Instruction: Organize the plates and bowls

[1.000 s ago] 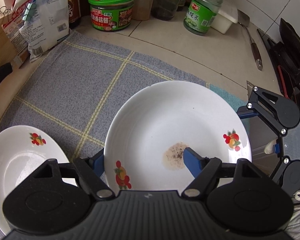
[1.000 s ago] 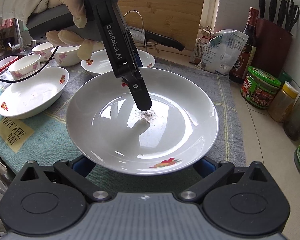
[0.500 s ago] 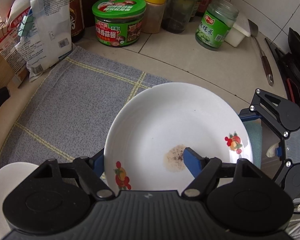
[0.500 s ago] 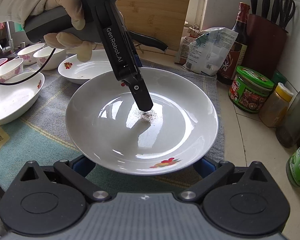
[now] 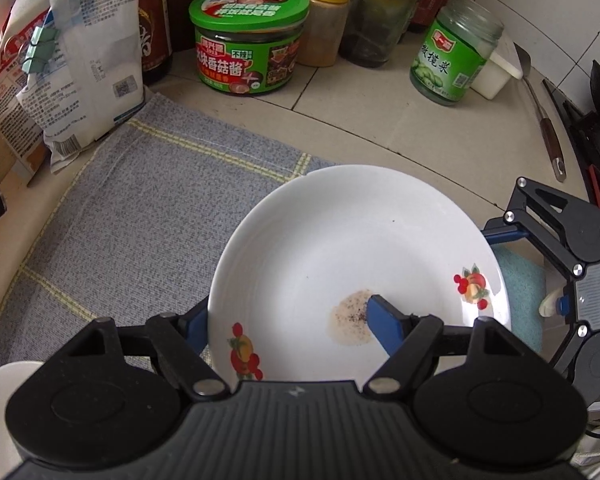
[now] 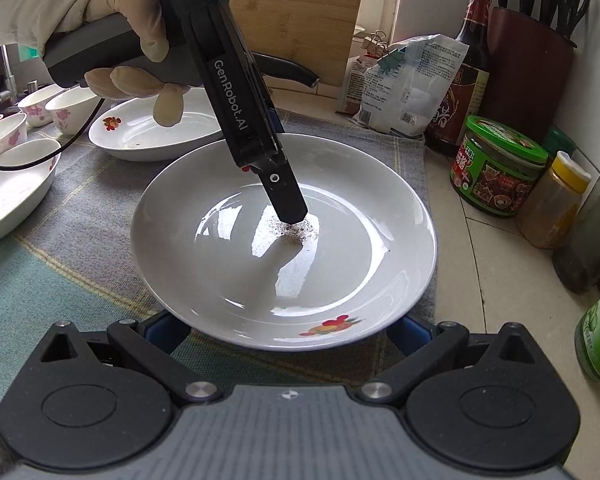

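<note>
A white plate (image 5: 352,248) with fruit prints and a speckled stain is held above the grey checked cloth (image 5: 148,200). My left gripper (image 5: 288,316) is shut on its near rim, one blue finger inside the plate, the other under the rim. In the right wrist view the same plate (image 6: 356,264) sits between my right gripper's (image 6: 284,328) fingers, which stand wide apart under its near edge; no clamping shows. The left gripper's finger (image 6: 284,196) touches the plate's centre there. Another plate (image 6: 140,132) and several small bowls (image 6: 44,108) lie at the far left.
A green-lidded sauce jar (image 5: 248,40), a yellow-lidded spice jar (image 5: 324,20), a green olive jar (image 5: 452,56), bottles and a paper bag (image 5: 84,56) line the back of the counter. A knife block (image 6: 528,60) and cutting board (image 6: 300,20) stand behind. A spatula (image 5: 544,120) lies at right.
The plate, held by both grippers, has moved toward the right end of the cloth, nearer the jars. The other plates and bowls have slid away to the left.
</note>
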Demonstrator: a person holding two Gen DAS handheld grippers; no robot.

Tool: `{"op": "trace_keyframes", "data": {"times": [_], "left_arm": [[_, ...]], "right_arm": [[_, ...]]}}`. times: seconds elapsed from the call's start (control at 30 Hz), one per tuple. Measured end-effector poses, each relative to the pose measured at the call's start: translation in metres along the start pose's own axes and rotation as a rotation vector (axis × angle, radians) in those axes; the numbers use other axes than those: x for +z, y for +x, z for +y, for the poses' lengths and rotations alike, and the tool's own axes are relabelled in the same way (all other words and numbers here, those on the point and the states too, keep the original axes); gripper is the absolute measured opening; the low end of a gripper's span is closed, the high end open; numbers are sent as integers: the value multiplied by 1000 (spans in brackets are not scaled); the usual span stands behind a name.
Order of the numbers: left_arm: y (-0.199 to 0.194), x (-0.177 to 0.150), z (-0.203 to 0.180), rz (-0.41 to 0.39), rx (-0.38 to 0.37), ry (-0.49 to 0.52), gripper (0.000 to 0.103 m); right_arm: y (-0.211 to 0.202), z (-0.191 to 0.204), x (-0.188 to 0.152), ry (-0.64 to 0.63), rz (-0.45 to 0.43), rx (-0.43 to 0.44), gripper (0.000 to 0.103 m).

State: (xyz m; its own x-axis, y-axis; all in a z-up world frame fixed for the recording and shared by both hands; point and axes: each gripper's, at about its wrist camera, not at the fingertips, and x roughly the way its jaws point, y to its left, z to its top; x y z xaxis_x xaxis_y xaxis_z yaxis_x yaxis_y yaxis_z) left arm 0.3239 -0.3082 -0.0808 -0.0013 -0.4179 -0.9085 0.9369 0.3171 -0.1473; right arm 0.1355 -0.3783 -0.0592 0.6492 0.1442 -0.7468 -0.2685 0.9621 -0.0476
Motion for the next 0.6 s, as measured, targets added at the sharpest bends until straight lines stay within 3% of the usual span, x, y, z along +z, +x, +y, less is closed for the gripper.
{"op": "trace_keyframes", "data": {"times": [0.6], "left_arm": [[19,8,6,-10,14,-2,77]], "right_arm": [[10,-10,0,21,17,-18,103]]}}
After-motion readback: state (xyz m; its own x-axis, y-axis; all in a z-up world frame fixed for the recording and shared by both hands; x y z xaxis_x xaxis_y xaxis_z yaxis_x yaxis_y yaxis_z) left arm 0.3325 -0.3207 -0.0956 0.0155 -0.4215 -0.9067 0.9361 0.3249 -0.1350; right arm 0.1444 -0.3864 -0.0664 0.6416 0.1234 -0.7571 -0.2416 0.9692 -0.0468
